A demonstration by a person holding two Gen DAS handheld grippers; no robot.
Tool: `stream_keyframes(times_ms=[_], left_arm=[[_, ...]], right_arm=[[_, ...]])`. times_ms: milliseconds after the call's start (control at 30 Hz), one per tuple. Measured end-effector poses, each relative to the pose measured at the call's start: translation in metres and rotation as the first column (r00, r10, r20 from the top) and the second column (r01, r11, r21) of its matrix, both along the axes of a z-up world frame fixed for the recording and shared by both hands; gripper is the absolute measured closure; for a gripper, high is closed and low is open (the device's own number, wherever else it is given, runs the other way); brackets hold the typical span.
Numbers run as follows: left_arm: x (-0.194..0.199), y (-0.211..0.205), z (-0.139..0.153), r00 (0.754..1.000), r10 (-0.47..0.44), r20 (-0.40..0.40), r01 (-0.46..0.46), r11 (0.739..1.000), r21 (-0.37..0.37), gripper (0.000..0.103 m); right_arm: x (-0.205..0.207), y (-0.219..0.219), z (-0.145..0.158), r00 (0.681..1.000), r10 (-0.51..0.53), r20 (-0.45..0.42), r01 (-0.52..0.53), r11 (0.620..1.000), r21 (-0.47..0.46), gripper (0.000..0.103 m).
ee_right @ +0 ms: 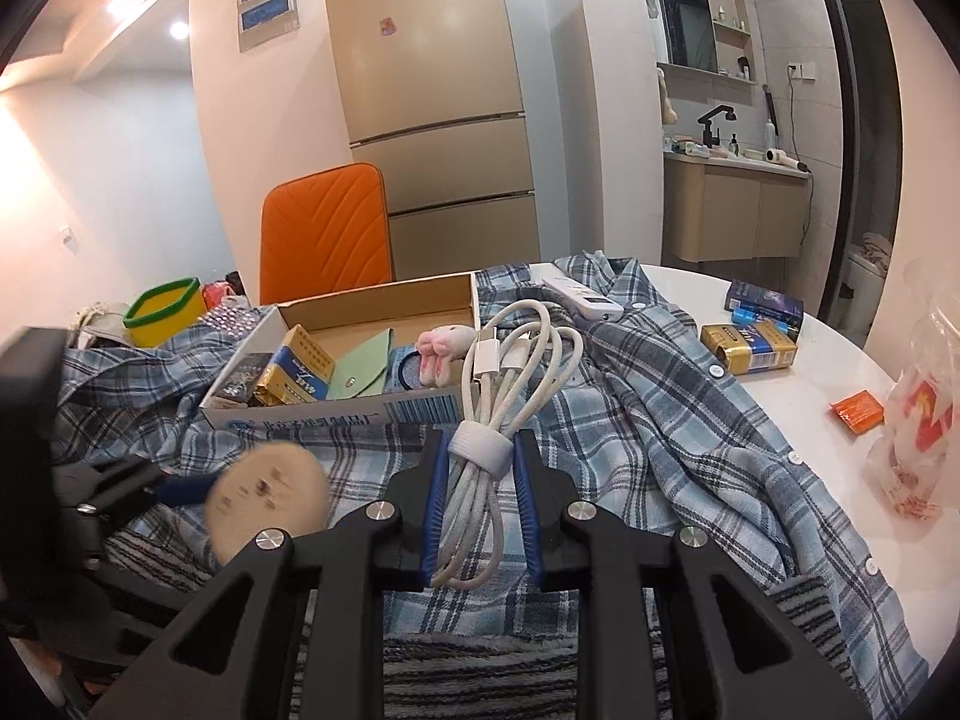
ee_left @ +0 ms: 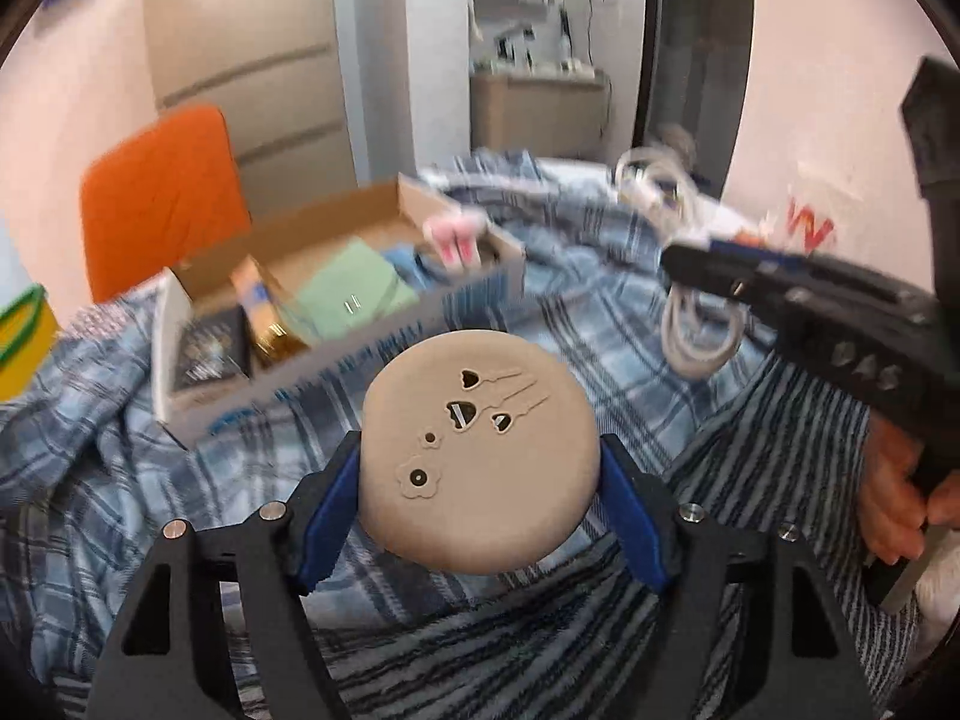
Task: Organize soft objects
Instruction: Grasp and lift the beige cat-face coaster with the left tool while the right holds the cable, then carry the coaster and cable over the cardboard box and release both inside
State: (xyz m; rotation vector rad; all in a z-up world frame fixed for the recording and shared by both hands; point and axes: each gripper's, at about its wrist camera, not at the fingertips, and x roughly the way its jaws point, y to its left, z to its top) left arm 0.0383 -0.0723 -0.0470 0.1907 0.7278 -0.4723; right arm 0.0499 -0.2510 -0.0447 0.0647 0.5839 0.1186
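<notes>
A: What is gripped by the left claw point(ee_left: 480, 498)?

B: A round beige pad point(ee_left: 480, 450) is pinched between its blue fingers point(ee_left: 327, 516), raised over the plaid shirt point(ee_left: 90, 480), near the open cardboard box point(ee_left: 474, 288).

A: And the right claw point(ee_right: 478, 510)?

B: It is closed narrowly on a bundled white cable point(ee_right: 504, 408), held just in front of the box above the surface point(ee_right: 798, 390).
</notes>
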Motion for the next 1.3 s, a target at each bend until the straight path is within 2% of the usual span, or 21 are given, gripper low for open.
stream_keyframes(times_ms=[133, 200, 300, 700, 867, 967, 1167, 1300], left_arm=[[-0.018, 0.023, 0.020, 0.989, 0.071, 0.131, -0.059, 0.994, -0.095, 0.029], [-0.023, 0.035, 0.030, 0.976, 0.121, 0.183, -0.097, 0.986, -0.136, 0.029], [-0.028, 0.038, 0.038, 0.953, 0.183, 0.241, -0.153, 0.978, -0.139, 0.029], [-0.053, 0.038, 0.072, 0.910, 0.270, 0.314, -0.229, 0.960, -0.163, 0.029], [-0.044, 0.036, 0.086, 0.886, 0.310, 0.343, -0.255, 0.947, -0.197, 0.029], [-0.037, 0.037, 0.101, 0.861, 0.335, 0.382, -0.278, 0.940, -0.199, 0.029], [-0.012, 0.041, 0.141, 0.818, 0.375, 0.436, -0.314, 0.926, -0.208, 0.029], [0.010, 0.050, 0.162, 0.806, 0.408, 0.428, -0.342, 0.912, -0.225, 0.028]], right_arm=[[-0.004, 0.004, 0.002, 1.000, 0.003, 0.017, -0.003, 1.000, -0.018, 0.080], [-0.003, 0.004, 0.002, 1.000, 0.005, 0.015, -0.005, 1.000, -0.022, 0.080], [-0.004, 0.005, 0.002, 1.000, 0.002, 0.021, -0.001, 1.000, -0.027, 0.080], [-0.028, 0.018, 0.020, 0.989, -0.006, 0.145, 0.020, 0.995, -0.101, 0.080], [-0.040, 0.015, 0.049, 0.977, 0.012, 0.215, 0.011, 0.994, -0.105, 0.080], [-0.038, 0.016, 0.072, 0.965, 0.040, 0.261, -0.007, 0.992, -0.126, 0.080], [-0.017, 0.030, 0.125, 0.929, 0.132, 0.346, -0.083, 0.985, -0.152, 0.080], [0.007, 0.050, 0.149, 0.907, 0.164, 0.389, -0.098, 0.978, -0.184, 0.080]])
